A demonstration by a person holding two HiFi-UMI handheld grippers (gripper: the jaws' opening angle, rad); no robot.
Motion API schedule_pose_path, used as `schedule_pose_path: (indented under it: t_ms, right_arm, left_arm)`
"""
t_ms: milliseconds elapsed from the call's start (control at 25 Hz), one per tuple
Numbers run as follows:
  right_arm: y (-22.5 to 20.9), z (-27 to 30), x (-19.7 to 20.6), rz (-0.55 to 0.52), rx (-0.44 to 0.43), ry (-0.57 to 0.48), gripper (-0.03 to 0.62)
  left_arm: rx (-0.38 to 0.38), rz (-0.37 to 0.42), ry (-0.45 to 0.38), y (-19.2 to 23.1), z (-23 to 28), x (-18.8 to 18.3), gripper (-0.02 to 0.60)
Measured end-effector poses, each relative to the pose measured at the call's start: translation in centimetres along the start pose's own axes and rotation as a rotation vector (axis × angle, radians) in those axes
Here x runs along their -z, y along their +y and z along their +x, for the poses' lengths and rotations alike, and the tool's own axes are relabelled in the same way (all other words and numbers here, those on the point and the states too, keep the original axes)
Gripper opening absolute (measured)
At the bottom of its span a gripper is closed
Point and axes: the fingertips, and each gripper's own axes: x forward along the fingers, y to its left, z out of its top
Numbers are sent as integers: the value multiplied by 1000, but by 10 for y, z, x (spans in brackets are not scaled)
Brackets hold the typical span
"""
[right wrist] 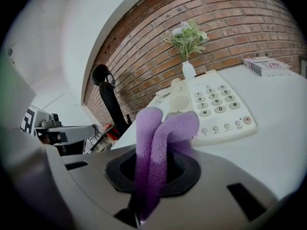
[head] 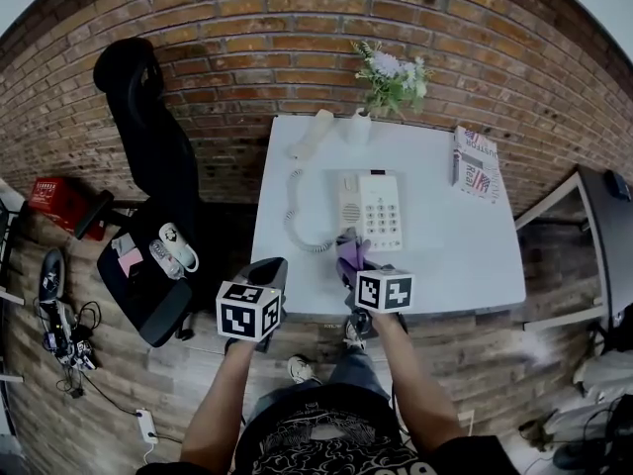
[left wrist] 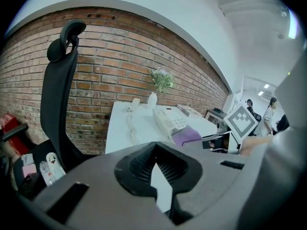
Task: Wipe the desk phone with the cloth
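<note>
A brick wall [head: 297,28] runs behind. A white desk [head: 455,255] stands against it on a wood floor [head: 148,384], with a black chair [head: 148,156] beyond its left edge.

The left arm [head: 220,399] and the right arm [head: 413,379] are bare and reach up from the lower middle of the head view. The left tongs [head: 271,268] sit just left of centre, their jaws together with nothing between. The right tongs [head: 350,253], at centre, are clamped on a purple cloth [right wrist: 158,138].
</note>
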Motion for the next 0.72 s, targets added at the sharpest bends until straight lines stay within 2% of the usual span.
schedule_pose_path:
  t_ms: [280,560,720]
  right_arm:
    - [8,-5,-11,-37,-25,-2,48]
    - [18,-13,-58,-113,-72,-22,48]
    - [19,-9,-89,-192,-99,-14,48]
  left_arm:
    - [-13,-16,1,3,0,-1,6]
    - [-20,-41,-12,-1,9,-13,6]
    - [-39,-62,-18,0,18,-21,6]
